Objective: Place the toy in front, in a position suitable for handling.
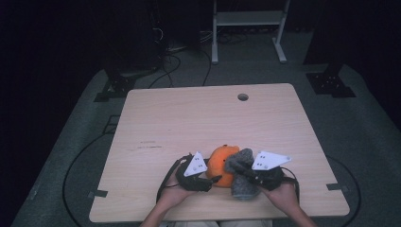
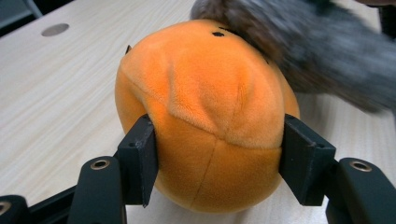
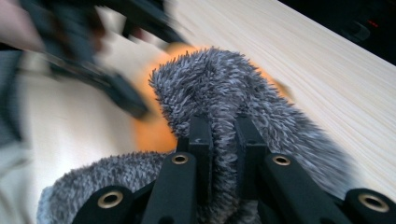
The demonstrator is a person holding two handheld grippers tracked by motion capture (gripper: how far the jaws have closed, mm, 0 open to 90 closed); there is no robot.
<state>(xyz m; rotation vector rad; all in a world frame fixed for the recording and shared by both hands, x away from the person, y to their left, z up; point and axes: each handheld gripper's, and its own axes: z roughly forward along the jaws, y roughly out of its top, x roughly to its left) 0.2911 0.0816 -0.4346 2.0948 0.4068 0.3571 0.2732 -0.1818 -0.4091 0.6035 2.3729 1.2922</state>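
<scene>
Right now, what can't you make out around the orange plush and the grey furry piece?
- Underside of the orange plush: left gripper view, cut off by the bottom edge and the left tool clamped on its sides.
- What the grey furry piece is: high view too small; left gripper view blurred.
- Fabric inside the right tool: right gripper view, hidden by fur.
- Plush's far side: high view, hidden by the piece.

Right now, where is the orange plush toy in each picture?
High view: orange plush toy sits low centre, between both hands.
Left gripper view: it is in the middle, squeezed by black fingers.
Right gripper view: it peeks out behind the grey fuzzy cloth, the shared landmark.
</scene>
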